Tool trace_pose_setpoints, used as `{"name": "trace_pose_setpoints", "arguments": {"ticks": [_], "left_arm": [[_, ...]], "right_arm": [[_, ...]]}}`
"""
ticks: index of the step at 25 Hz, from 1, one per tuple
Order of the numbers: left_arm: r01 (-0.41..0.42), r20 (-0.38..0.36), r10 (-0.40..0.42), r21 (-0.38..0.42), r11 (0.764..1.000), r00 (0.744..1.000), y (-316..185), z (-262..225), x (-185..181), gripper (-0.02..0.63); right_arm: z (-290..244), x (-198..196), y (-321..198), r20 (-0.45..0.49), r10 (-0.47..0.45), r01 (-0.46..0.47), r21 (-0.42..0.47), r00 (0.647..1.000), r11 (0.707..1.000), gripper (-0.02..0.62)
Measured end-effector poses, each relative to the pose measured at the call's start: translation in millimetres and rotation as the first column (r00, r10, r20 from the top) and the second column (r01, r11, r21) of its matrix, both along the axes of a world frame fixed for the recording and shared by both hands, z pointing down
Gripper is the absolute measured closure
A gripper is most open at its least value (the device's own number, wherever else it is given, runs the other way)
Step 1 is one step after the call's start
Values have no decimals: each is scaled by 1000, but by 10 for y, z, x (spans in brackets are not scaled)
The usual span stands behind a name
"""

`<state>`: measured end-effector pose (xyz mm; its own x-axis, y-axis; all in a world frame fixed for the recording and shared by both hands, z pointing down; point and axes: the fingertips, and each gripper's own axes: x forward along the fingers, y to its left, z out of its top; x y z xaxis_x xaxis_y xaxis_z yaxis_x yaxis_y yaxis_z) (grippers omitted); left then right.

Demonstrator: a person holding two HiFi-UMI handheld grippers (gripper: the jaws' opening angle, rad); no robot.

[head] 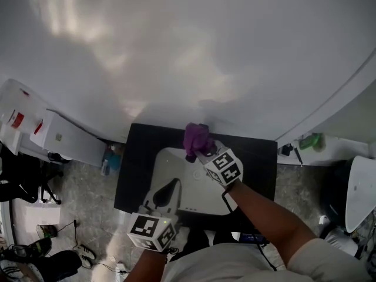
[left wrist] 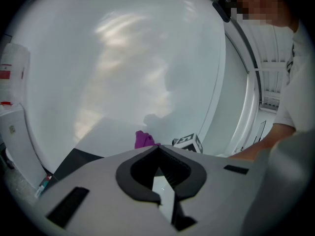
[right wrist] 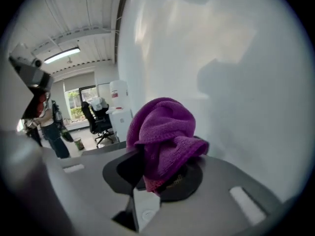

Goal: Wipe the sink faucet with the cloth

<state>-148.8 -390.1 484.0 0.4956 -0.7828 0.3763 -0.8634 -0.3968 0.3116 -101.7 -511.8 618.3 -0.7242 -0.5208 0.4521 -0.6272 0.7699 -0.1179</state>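
Note:
A purple cloth [head: 197, 138] is bunched at the back rim of the white sink [head: 170, 163], close to the white wall. My right gripper [head: 203, 153] is shut on it, and the cloth [right wrist: 165, 132] fills the jaws in the right gripper view, hiding the fingertips [right wrist: 160, 178]. No faucet shows; whatever lies under the cloth is hidden. My left gripper [head: 174, 184] hovers over the sink's front left with its jaws together and nothing between them. From the left gripper view [left wrist: 157, 150] I see the cloth [left wrist: 143, 139] ahead and the right gripper's marker cube [left wrist: 187, 141].
The sink is set in a black counter [head: 138, 157] against the white wall. White cabinets [head: 59, 137] stand to the left and a blue bottle [head: 109, 157] beside the counter. A green item [head: 311, 141] lies on a ledge at right. An office chair [right wrist: 101, 119] and a person [right wrist: 49, 127] are behind.

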Motion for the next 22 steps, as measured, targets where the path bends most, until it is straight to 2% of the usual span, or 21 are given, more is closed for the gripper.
{"name": "trace_pose_setpoints", "arguments": {"ticks": [2,3,6,8,11,14,18,20,22], "left_arm": [[3,-4,-3,-5,1000,1000,37,15,-42,600],[3,-4,-3,-6,1000,1000,54,14,-53,600],[-2,2,2,0,1000,1000,93,-10,-61,600],[-4,5,4,5,1000,1000,126,-22,-43,600],[-15,-2,15,4,1000,1000,193,-29,-12,600],[-19,-8,19,9,1000,1000,213,-47,-39,600],[-23,-11,23,13,1000,1000,210,-58,-64,600],[-29,-11,29,18,999,1000,233,-79,-42,600],[-37,-16,38,28,999,999,257,-114,29,600]], "right_arm": [[38,-147,289,-25,-81,81,-6,996,997,528],[18,-149,306,-27,-87,87,3,996,996,528],[-191,63,-175,4,19,-19,51,1000,999,528],[-243,227,-590,5,92,-92,46,996,995,528],[-51,259,-692,-58,86,-85,5,995,996,528],[37,71,-267,-62,12,-12,4,998,1000,528],[158,-192,494,-25,-97,94,-89,995,992,528],[103,-202,774,6,-112,112,-122,994,986,528],[-118,-110,974,47,-107,111,-117,993,987,528]]}}
